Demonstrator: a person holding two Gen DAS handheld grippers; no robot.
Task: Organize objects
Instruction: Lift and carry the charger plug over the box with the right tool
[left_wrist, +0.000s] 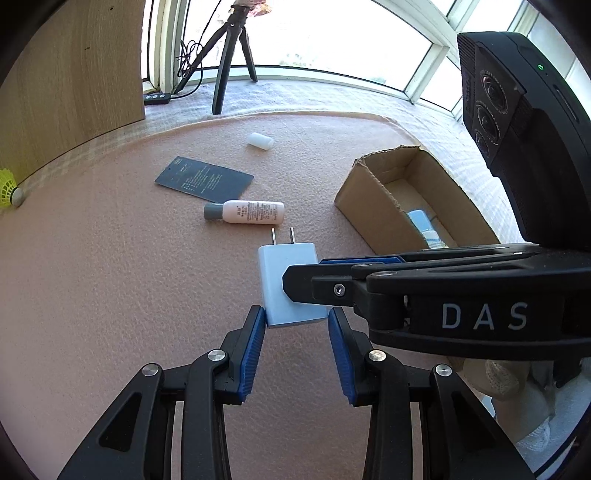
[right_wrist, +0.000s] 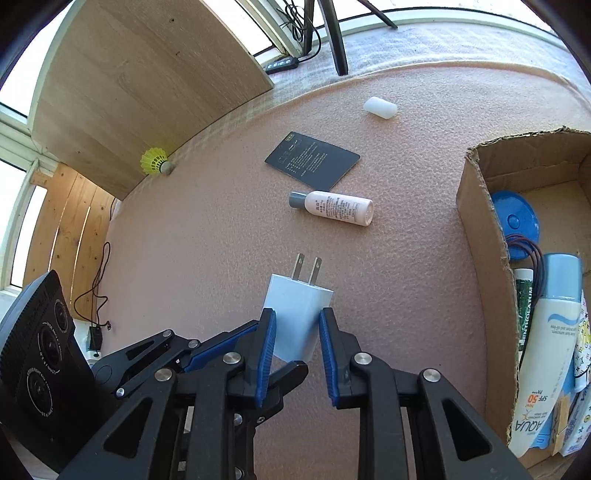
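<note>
Both tongs at white charger (right_wrist: 295, 314), right tongs (right_wrist: 297, 325) clamping it, left tongs (left_wrist: 297, 323) alongside.

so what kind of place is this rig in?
Looks like a home setup by a window, not a lab: pink foam mat, camera tripod on the sill, and a cardboard box of toiletries including a sunscreen bottle.

Both black grippers with blue-padded jaws point steeply downward. The right gripper (right_wrist: 295, 328) clamps a white plug adapter (right_wrist: 295, 317) at lower centre; the left gripper (left_wrist: 297, 323) stands parted, its pads flanking it.
</note>
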